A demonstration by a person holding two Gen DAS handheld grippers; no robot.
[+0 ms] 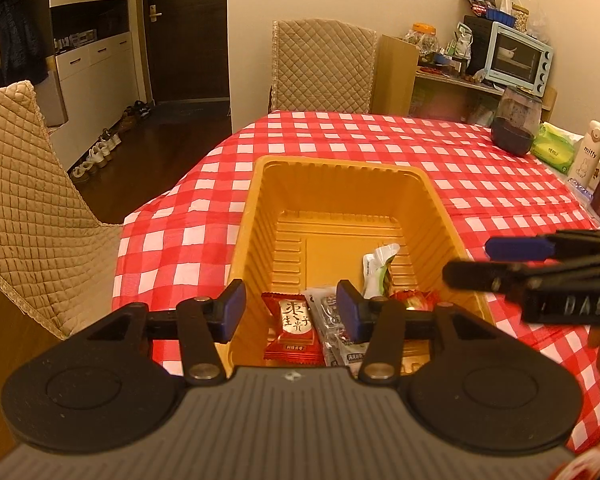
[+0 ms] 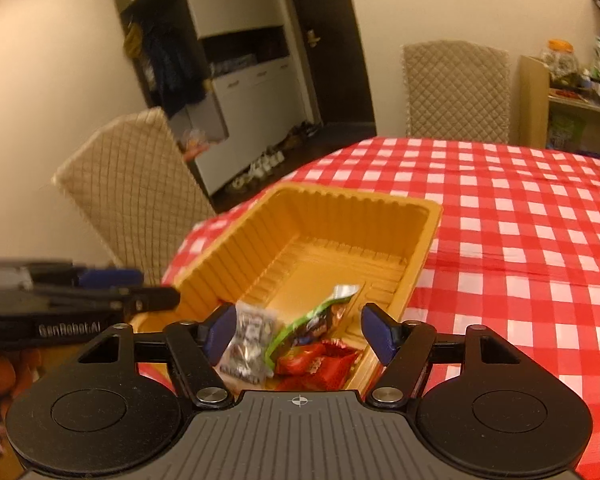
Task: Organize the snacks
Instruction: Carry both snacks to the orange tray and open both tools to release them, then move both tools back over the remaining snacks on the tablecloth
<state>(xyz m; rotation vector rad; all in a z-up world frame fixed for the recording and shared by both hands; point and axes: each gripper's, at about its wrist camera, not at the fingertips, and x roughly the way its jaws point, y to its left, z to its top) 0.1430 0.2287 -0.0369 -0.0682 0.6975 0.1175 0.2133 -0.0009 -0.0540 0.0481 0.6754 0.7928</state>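
A deep orange plastic tray [image 1: 260,184] [image 2: 428,216] stands on the red-and-white checked tablecloth. At its near end lie several snack packets: a red one with gold characters [image 1: 294,330], a clear silvery one [image 1: 332,336] [image 2: 246,346], a green-and-white one [image 1: 378,270] [image 2: 320,312] and red wrappers [image 2: 320,366]. My left gripper [image 1: 292,314] is open and empty above the tray's near end. My right gripper [image 2: 298,334] is open and empty above the same packets. Each gripper shows at the side of the other's view, the right one [image 1: 500,260] and the left one [image 2: 112,288].
Quilted beige chairs stand at the table's left side [image 1: 24,184] and far end [image 1: 322,64]. A dark jar [image 1: 516,124], green tissue pack [image 1: 554,146] and white Miffy bottle [image 1: 588,152] sit at the table's far right. A cluttered shelf with a blue toaster oven [image 1: 518,56] stands behind.
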